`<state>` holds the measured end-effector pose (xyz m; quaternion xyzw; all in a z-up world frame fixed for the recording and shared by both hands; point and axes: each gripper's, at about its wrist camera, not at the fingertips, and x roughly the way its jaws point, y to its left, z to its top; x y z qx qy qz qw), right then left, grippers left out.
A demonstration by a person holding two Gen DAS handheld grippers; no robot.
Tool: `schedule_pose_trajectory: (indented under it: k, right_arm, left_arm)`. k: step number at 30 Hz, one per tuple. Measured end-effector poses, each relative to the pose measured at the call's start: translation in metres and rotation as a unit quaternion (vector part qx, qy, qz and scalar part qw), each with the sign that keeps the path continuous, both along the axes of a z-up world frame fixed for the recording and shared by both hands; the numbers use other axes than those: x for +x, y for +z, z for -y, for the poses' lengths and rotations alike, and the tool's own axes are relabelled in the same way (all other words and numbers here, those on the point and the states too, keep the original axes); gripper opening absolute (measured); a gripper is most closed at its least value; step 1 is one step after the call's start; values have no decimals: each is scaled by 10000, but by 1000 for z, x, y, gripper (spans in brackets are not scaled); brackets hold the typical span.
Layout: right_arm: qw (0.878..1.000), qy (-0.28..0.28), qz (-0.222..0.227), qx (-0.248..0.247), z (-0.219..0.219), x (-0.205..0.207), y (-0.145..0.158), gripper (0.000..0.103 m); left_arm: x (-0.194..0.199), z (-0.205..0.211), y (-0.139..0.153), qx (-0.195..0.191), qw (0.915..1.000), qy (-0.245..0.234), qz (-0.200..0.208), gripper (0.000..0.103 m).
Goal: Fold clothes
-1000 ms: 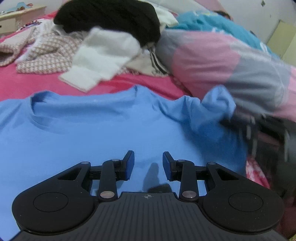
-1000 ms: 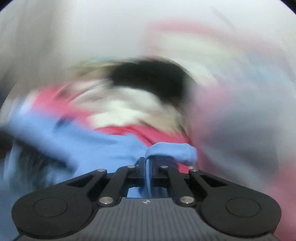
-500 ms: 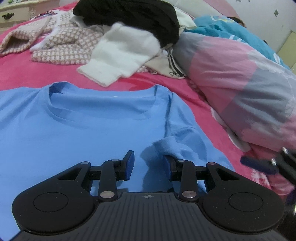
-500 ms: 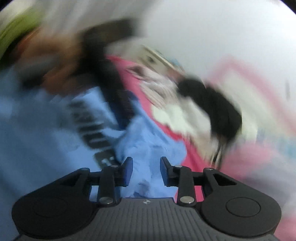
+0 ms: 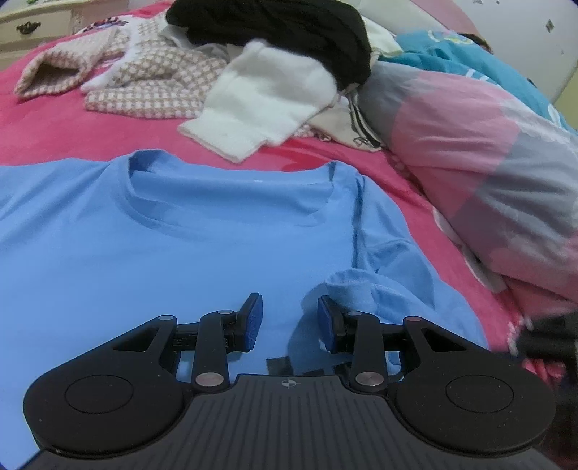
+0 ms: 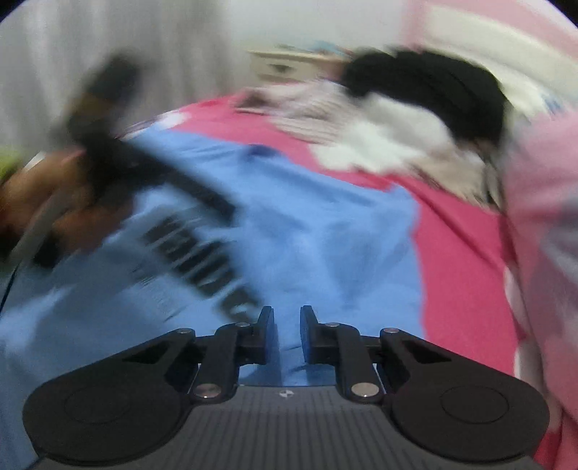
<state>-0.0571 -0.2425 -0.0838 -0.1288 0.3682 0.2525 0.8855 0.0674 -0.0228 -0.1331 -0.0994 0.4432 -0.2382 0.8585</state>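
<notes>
A light blue T-shirt (image 5: 180,235) lies flat on the pink bedsheet (image 5: 54,126), collar toward the far side. Its right sleeve (image 5: 379,285) lies folded inward over the body. My left gripper (image 5: 289,307) hovers open just above the chest, with nothing between its pads and the sleeve edge beside its right finger. In the blurred right wrist view, my right gripper (image 6: 287,318) hangs over the shirt (image 6: 325,235) near its black print (image 6: 195,260). Its jaws are closing with a narrow gap and no cloth between them. The left gripper (image 6: 108,162) shows there as a dark blur.
A heap of unfolded clothes lies beyond the collar: a white knit (image 5: 267,97), a black garment (image 5: 281,25) and a checked one (image 5: 144,83). A pink and grey quilt (image 5: 487,162) bulks along the right. A cream nightstand (image 5: 32,25) stands far left.
The right gripper let go of the blue sleeve, which now lies folded on the shirt, then drew back to the right and swung round. The left gripper eased slightly nearer the shirt.
</notes>
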Motion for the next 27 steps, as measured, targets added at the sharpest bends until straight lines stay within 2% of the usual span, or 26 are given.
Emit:
schedule_pose_trajectory:
  k: [3, 5, 6, 7, 8, 10, 11, 14, 15, 18, 19, 21, 24, 27]
  right_arm:
    - [9950, 855, 390, -337, -23, -27, 3, 17]
    - [9934, 876, 525, -520, -27, -35, 7, 19]
    - [9953, 648, 510, -513, -23, -32, 8, 26]
    - [9970, 382, 476, -475, -18, -27, 8, 41]
    - [9986, -28, 386, -353, -9, -19, 8, 45]
    - [9964, -845, -8, 80, 15, 2, 7, 47]
    - [9915, -1243, -218, 307, 26, 13, 7, 47]
    - [9769, -1857, -773, 723, 47, 37, -6, 47]
    - [9735, -1913, -907, 862, 50, 42, -10, 45]
    - [9719, -1827, -1040, 1062, 48, 46, -17, 25]
    - [9744, -1763, -952, 1015, 45, 43, -15, 17]
    - [9798, -1639, -725, 892, 41, 36, -8, 11]
    - [9806, -1729, -434, 819, 44, 32, 3, 9]
    - [9761, -2032, -143, 759, 57, 29, 15, 9]
  left_arm:
    - [1, -3, -2, 0, 10000, 33, 12, 33]
    - [1, -4, -4, -19, 10000, 56, 1, 33]
    - [1, -4, -4, -16, 10000, 57, 10, 33]
    - [1, -3, -4, -13, 10000, 57, 19, 33]
    - [0, -3, -4, 6, 10000, 52, 35, 33]
    - [0, -2, -3, 43, 10000, 36, 54, 33]
    - [0, -2, -3, 54, 10000, 25, 58, 33]
    - [-1, -2, -3, 57, 10000, 34, 56, 33]
    - [-1, -2, -3, 63, 10000, 38, 60, 33]
    - [-3, -1, -3, 116, 9999, 14, 102, 33]
    - [-3, 0, -3, 131, 9998, 7, 117, 33]
    - [-4, 0, -3, 148, 9998, 2, 140, 33]
    - [-2, 2, -1, 89, 9998, -4, 163, 33]
    - [0, 6, 3, -86, 9997, -38, 227, 33]
